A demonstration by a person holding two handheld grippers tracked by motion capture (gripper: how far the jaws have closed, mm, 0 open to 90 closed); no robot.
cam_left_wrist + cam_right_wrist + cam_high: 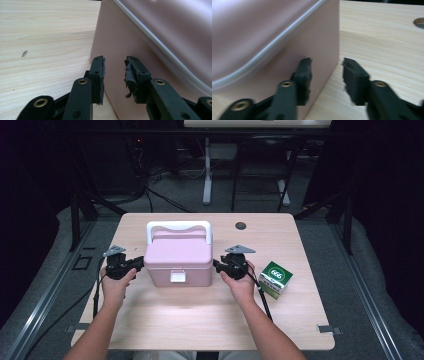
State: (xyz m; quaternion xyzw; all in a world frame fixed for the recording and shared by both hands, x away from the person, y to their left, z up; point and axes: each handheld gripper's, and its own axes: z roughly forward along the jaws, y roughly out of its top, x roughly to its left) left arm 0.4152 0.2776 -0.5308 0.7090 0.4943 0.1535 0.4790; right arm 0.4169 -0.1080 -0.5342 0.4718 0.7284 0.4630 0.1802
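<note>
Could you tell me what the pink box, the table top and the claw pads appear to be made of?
The pink box looks like moulded plastic: smooth, softly glossy walls, with a pale seam under the lid. The table top shows light wood grain, though it may be laminate. The pads of the left claw look like black rubber or foam, with frayed edges.

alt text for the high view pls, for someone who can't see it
A person's left gripper and right gripper, jaws open, flank a closed pink box with a white handle on a wooden table. A green-and-white carton sits to the right.
</note>
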